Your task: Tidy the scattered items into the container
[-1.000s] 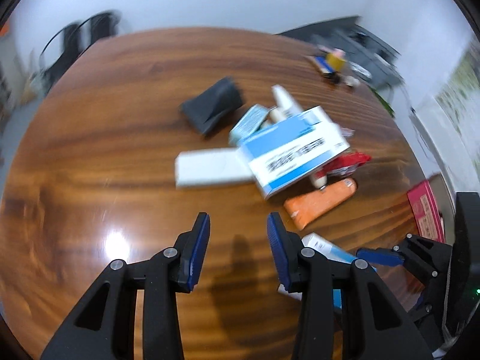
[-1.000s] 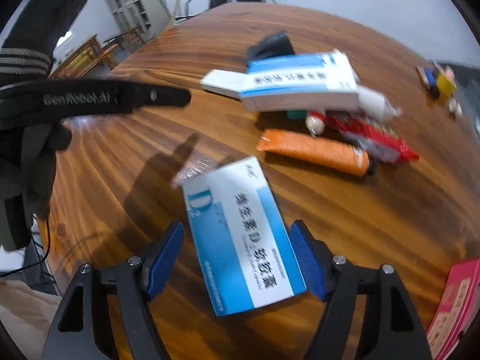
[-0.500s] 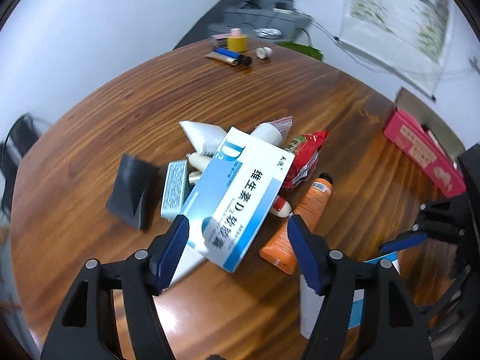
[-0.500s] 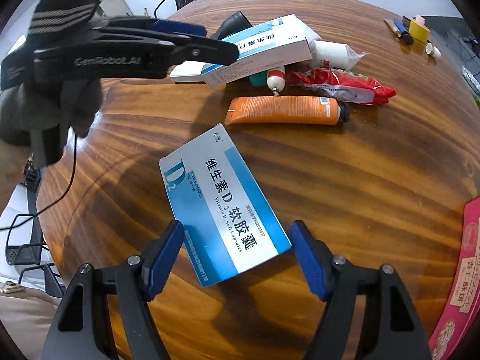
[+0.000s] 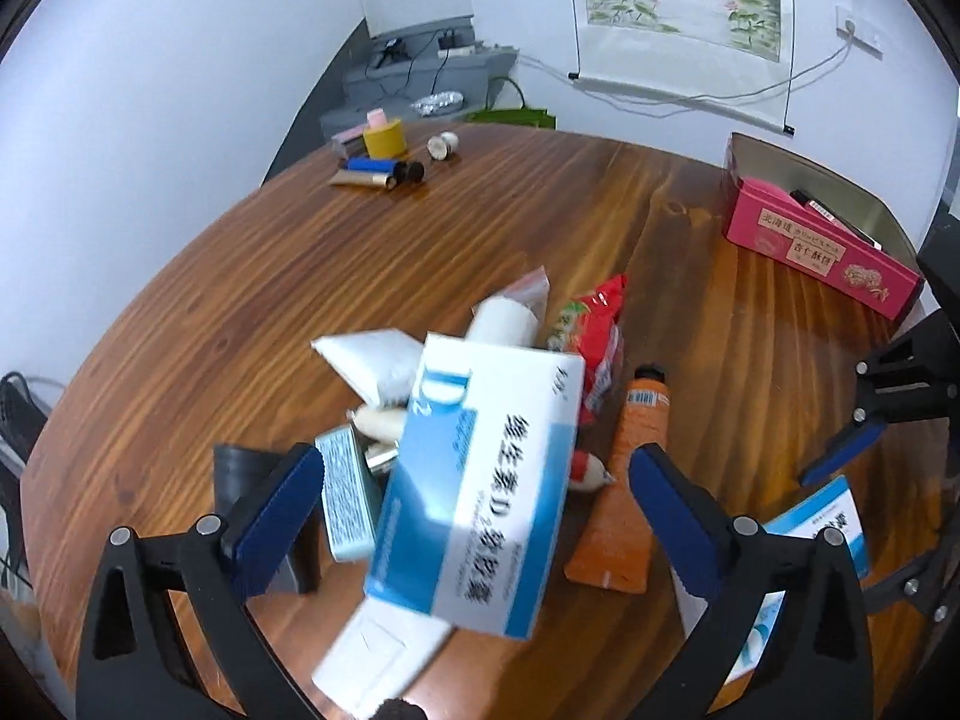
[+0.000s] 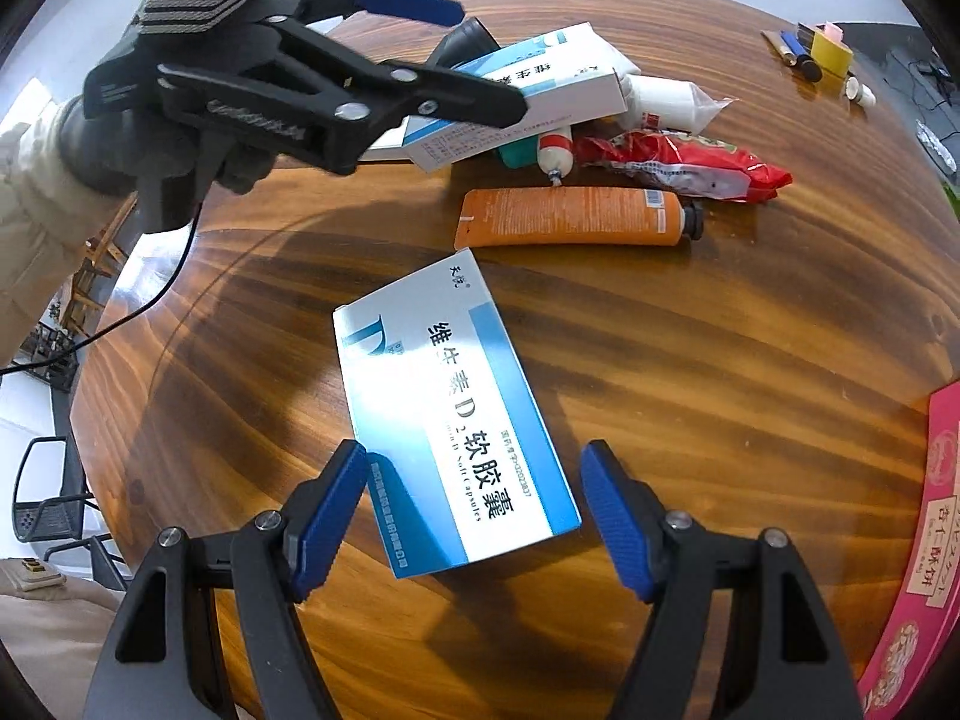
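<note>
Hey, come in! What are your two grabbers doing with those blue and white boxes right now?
Left gripper opening around box on the pile, no grip. Right gripper open, astride flat box. Pink container waits; nothing blocking.

right gripper (image 6: 474,510) fingers apart | blue-white box (image 6: 453,414) between, untouched

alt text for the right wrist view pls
The open right gripper straddles a blue-and-white medicine box lying flat on the wooden table, pads not touching it. Beyond, an orange tube lies beside the item pile, with the left gripper opening over it.
</note>
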The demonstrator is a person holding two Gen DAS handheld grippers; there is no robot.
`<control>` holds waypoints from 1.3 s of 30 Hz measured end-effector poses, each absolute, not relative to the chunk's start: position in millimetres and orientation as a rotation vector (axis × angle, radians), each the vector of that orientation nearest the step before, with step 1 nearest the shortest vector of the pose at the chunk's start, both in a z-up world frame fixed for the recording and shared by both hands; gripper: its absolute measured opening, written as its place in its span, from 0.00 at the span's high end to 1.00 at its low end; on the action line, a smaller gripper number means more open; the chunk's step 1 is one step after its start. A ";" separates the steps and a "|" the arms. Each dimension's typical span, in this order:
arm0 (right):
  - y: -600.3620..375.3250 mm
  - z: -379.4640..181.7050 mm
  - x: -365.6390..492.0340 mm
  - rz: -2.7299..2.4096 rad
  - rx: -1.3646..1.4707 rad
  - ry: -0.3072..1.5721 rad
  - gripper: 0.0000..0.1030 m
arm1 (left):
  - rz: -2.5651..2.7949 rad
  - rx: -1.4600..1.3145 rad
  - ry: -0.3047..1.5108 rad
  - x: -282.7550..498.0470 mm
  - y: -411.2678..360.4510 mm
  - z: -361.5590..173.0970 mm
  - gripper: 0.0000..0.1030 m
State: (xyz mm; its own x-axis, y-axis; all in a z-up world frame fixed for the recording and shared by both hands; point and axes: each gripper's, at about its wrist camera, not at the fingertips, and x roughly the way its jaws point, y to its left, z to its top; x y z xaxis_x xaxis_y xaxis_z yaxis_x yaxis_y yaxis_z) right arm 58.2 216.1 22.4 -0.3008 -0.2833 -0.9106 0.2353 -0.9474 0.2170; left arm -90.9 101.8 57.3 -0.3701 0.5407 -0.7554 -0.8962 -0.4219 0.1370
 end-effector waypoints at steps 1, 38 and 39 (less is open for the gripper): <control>216.4 22.5 58.2 -2.303 1.627 -0.063 0.25 | 1.917 -0.783 0.687 -93.1 102.9 56.7 0.00; 181.7 26.1 62.0 -2.305 1.589 0.092 0.30 | 2.248 -1.107 0.387 -64.9 54.5 73.7 0.34; 184.8 25.5 63.6 -2.307 1.584 0.072 0.32 | 2.256 -1.111 0.380 -62.9 53.1 74.4 0.34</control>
State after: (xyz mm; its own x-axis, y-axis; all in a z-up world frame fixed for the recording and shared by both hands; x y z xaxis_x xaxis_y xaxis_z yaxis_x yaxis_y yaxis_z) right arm 63.6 184.8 25.5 -0.3201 -0.2482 -0.9143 0.3047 -0.9408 0.1487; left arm -62.9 53.1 74.4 -0.4774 0.3808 -0.7919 -0.6190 -0.7854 -0.0045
